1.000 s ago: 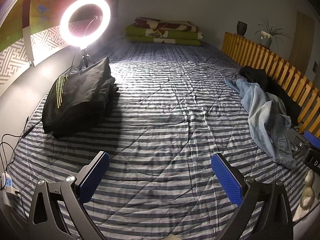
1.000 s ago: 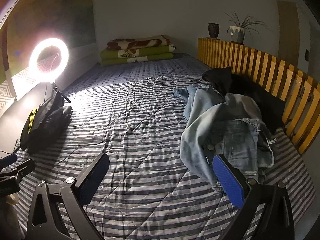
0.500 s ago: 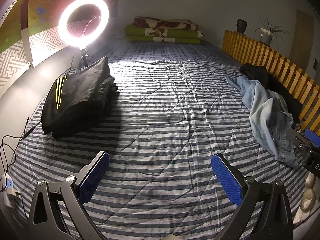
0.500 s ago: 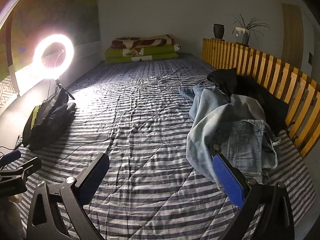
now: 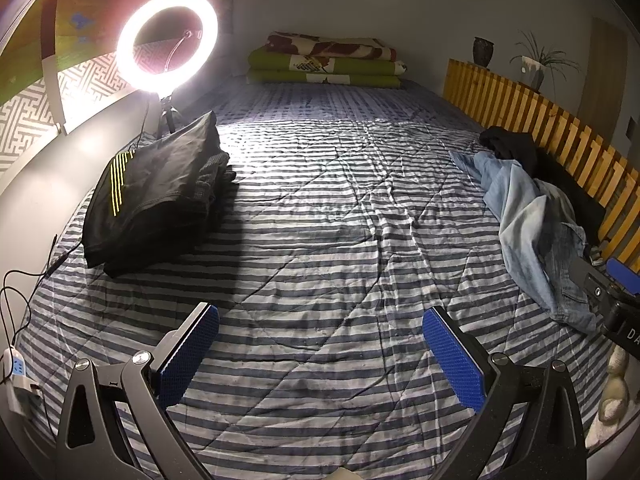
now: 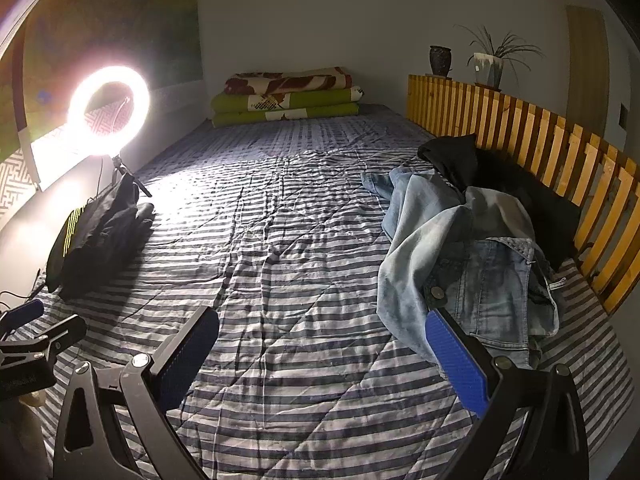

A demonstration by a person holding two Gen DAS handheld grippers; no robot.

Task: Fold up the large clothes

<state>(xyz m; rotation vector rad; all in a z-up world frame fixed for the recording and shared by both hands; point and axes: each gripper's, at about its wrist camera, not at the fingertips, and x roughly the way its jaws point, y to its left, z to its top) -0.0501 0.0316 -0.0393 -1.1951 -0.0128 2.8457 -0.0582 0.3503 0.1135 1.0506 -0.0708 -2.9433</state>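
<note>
both claws gape empty over the striped bed [image 5: 320, 208]; crumpled jeans [image 6: 472, 264] lie right.

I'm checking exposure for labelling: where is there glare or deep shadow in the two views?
Left wrist view: the ring light blows out with a pink halo; the folded black clothes cast a dark shadow. Right wrist view: the same lamp flares; the black garment by the slatted rail loses detail.

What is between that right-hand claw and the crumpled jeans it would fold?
Nothing visible. The right gripper is open and empty, and the jeans lie just beyond its right finger on the striped bedspread. Only bare bedspread lies between the fingers.
</note>
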